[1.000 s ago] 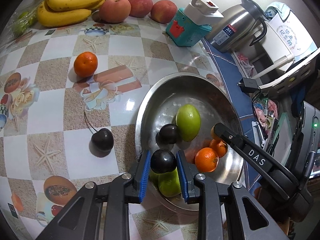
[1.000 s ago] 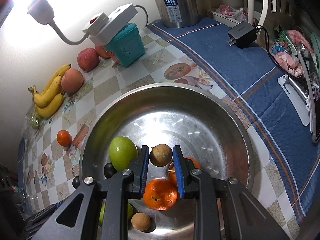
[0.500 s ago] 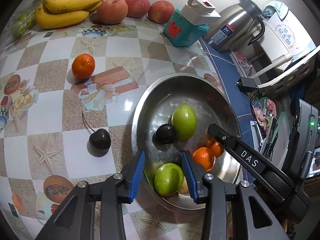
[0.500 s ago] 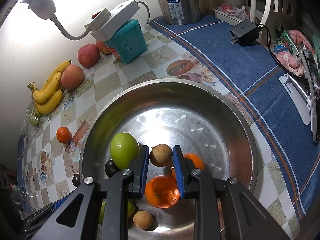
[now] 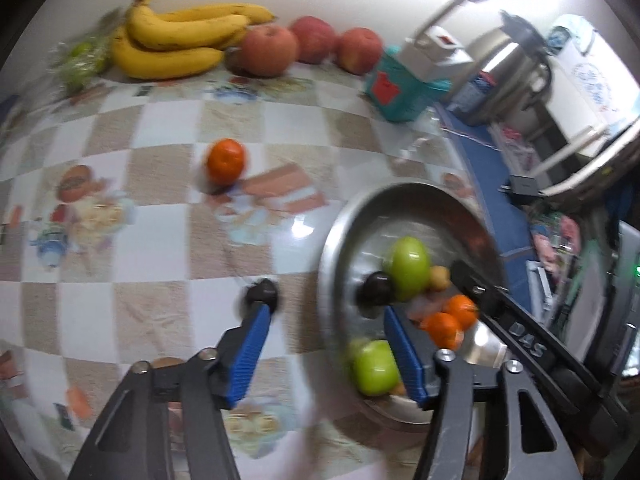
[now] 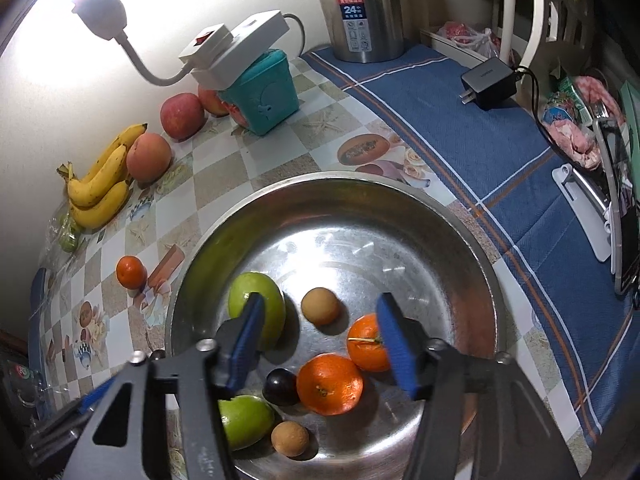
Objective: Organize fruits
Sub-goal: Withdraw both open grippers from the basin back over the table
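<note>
Right hand-held gripper (image 6: 318, 318) hangs over the steel bowl (image 6: 460, 240) with its blue jaws opening and nothing pressed between them; a small brown fruit (image 6: 320, 306) lies on the bowl floor below the gap. Left hand-held gripper (image 5: 326, 336) is also opening, empty, straddling the bowl's near rim; that view is smeared by motion blur. A dark cherry (image 5: 262, 292) on the table is half hidden behind its left fingertip. Inside the bowl sit 2 green fruits, 2 oranges (image 6: 330, 384), a dark plum (image 6: 280, 386) and another brown fruit, partly covered by the fingers. One orange (image 6: 131, 271) rests on the checkered table (image 6: 208, 184); bananas (image 6: 100, 184) and peaches line its far edge by the wall.
</note>
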{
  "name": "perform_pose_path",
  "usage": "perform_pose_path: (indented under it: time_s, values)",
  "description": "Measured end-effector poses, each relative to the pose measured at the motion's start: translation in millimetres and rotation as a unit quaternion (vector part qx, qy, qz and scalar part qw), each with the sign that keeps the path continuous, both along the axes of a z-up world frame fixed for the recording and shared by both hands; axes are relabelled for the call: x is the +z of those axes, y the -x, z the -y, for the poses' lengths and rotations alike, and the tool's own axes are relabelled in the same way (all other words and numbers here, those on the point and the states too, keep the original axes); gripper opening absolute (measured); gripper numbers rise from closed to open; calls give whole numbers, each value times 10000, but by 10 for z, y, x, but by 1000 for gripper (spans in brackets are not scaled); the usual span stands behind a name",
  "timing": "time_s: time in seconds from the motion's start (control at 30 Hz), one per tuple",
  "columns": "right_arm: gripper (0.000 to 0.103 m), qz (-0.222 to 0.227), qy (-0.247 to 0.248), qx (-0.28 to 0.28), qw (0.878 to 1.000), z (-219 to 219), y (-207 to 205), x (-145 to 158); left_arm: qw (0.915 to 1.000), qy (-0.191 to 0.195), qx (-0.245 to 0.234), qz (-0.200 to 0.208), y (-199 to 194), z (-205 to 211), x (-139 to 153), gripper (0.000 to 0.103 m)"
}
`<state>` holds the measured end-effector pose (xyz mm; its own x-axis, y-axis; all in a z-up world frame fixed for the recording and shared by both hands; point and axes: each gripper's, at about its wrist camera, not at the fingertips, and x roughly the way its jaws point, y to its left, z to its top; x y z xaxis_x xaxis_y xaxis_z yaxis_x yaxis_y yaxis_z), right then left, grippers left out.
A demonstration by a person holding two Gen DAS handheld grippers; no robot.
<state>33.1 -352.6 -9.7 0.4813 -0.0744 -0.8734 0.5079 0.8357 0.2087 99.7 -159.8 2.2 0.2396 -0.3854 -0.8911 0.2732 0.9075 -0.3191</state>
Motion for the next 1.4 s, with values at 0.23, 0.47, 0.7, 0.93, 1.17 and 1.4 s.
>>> perform_pose_path:
  time_s: [0.23,0.47,0.7,0.93,1.17,1.4]
  values:
    - [70,-100,104,240,9996,-130,-43,-30,9915,-1011,813,-68,-114,-352,-125,79]
    - [71,-121,216,428,9988,-248,-78,-11,9841,-1228,1280,-92,-172,-677,-164,87]
    - [95,-3,455,631,9970,-347,-97,20,9743,-1612,1572,77,-199,-825,-147,103]
    - [95,-53,536,781,9955,-408,-125,1,9720,-1659,1664,78,-189,-917,-153,103]
    - [103,-38,580,763,9954,-420,-124,5,9690,-1754,1717,271,-200,-959,-114,103]
    - [103,49,666,838,9942,-455,-128,42,9696,-1770,1654,337,-206,-992,-86,103]
